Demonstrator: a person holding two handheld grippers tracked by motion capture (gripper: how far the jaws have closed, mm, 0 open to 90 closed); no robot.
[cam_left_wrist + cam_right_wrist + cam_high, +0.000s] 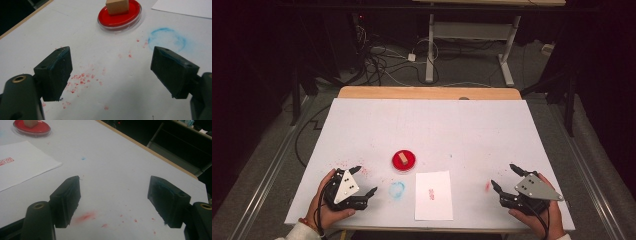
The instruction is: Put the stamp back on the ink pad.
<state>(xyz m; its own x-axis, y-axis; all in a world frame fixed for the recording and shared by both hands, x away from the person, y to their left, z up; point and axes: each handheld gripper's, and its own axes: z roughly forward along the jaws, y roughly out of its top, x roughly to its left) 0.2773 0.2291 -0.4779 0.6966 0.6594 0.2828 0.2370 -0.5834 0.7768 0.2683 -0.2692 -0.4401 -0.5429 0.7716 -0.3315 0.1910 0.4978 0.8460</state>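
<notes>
Both the left gripper and right gripper rest gaping empty, flanking the stamped paper, wooden stamp just beyond it

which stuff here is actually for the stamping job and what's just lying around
In the job: wooden stamp block standing in the red ink pad; white paper with a red print; both open grippers, left and right.

Lying about: blue ring smudge; red ink specks; floor cables.

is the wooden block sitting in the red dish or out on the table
In the dish. The wooden block stands upright on the red dish, inside its rim, as the left gripper view also shows.
</notes>
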